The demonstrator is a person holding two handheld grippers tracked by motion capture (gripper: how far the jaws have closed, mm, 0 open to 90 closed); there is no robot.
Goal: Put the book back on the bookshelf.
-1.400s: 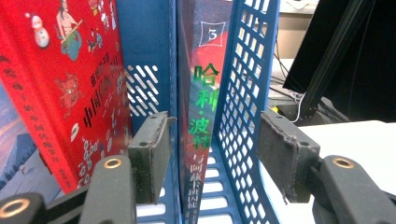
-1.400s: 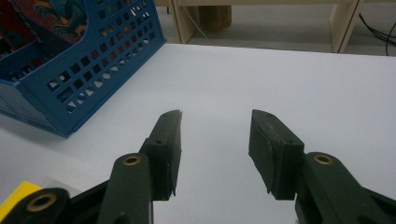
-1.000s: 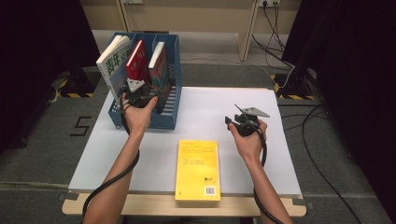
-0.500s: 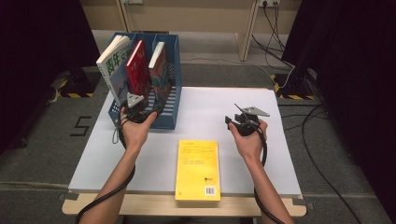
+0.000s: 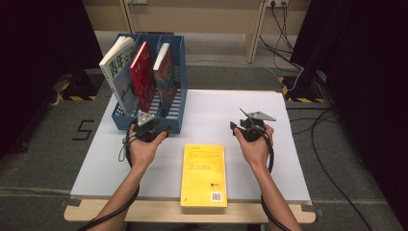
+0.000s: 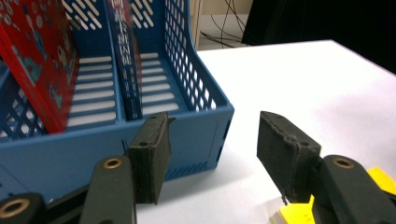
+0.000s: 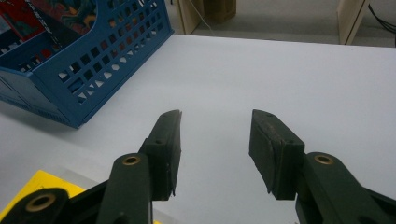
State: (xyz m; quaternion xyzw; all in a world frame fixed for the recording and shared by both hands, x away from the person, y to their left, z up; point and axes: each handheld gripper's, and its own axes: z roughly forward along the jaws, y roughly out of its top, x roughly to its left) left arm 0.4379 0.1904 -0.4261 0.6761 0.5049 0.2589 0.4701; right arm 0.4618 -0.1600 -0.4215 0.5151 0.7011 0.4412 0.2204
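Left gripper (image 5: 153, 126) has pulled back out of the blue file rack (image 5: 126, 122) since the earlier frames; then it was up at the rack by the red book (image 5: 143, 77), now it sits lower, just in front of the rack's near wall, over the bench (image 5: 211, 115); jaws spread, nothing between them, rack corner visible past them in the left gripper view. Right gripper (image 5: 236, 128) unchanged, same spot on the right half of the bench; jaws wide apart, empty. 3 books stand upright-tilted in the rack, 1 per slot; the yellow book (image 5: 204, 174) lies flat at the bench's near edge, between the 2 hands, touched by neither gripper.
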